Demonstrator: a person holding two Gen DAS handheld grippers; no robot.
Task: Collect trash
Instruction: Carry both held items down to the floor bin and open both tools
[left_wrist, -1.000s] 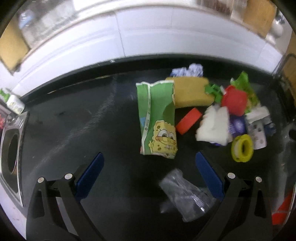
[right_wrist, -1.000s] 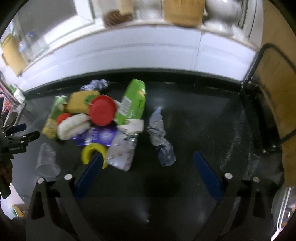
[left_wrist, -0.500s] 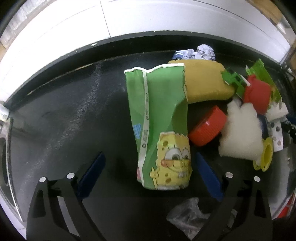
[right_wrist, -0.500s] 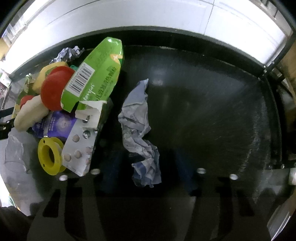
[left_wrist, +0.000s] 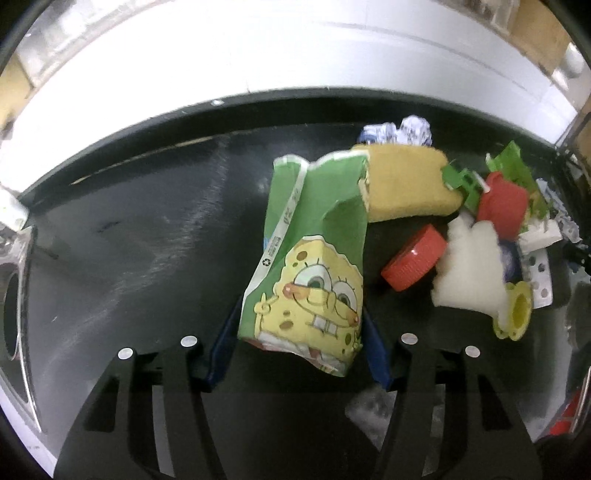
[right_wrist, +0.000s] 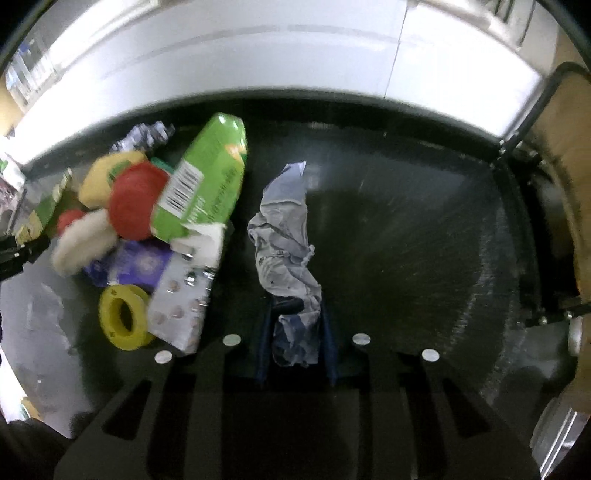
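- The right gripper (right_wrist: 295, 332) points down at a black countertop (right_wrist: 406, 240), its jaws closing with the near end of a crumpled grey-blue wrapper (right_wrist: 288, 243) between the blue pads.
- The wrapper lies stretched from near to far, its far tip pale and pointed.
- To the left is a heap of trash: a green carton (right_wrist: 207, 184) with a barcode, tilted over a red lid (right_wrist: 136, 206).
- A yellow sponge (right_wrist: 107, 177) sits beyond the lid, and a white foam piece (right_wrist: 81, 240) lies at the heap's left.
- A yellow tape ring (right_wrist: 123, 321) lies nearest, touching a silver blister pack (right_wrist: 181, 310).
- A purple packet (right_wrist: 136, 266) lies under the heap.
- A white wall (right_wrist: 258, 59) runs along the far edge.
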